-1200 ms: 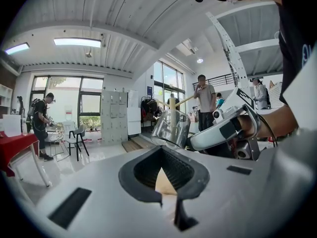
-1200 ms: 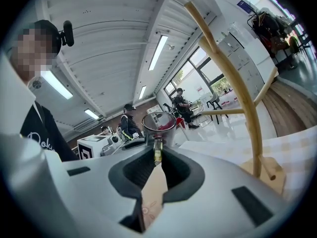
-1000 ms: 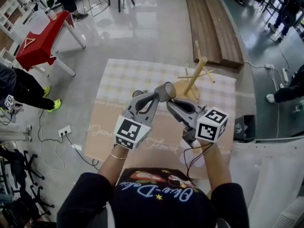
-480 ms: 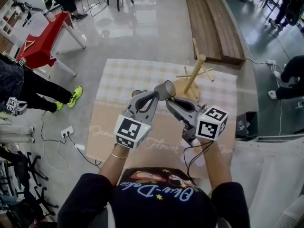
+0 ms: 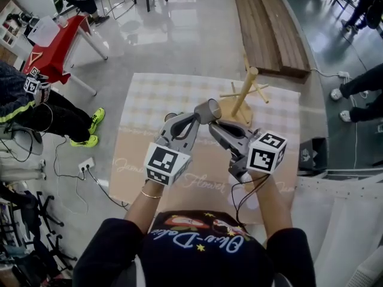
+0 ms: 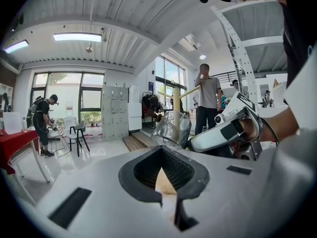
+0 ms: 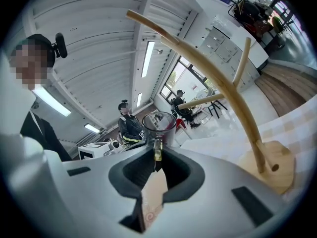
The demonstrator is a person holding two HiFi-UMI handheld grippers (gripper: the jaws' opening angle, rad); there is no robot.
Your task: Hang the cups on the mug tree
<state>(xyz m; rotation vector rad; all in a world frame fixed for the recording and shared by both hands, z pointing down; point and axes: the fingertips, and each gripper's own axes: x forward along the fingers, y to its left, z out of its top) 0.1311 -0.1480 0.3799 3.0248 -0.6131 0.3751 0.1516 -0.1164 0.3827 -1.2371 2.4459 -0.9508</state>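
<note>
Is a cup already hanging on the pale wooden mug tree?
No, every peg of the pale wooden mug tree is bare in the head view.

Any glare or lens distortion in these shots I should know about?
Head view: light glares off the glossy floor. Right gripper view: the wide lens bends the mug tree into a curve. Left gripper view: dark round border, cup in focus.

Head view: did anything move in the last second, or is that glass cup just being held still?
A bystander in yellow-green shoes, at left, stepped rightward in the picture. Nothing was taken or released. Unchanged: both the left tongs and the right tongs hold the clear glass cup, the right by its handle, near the pale wooden mug tree.
</note>
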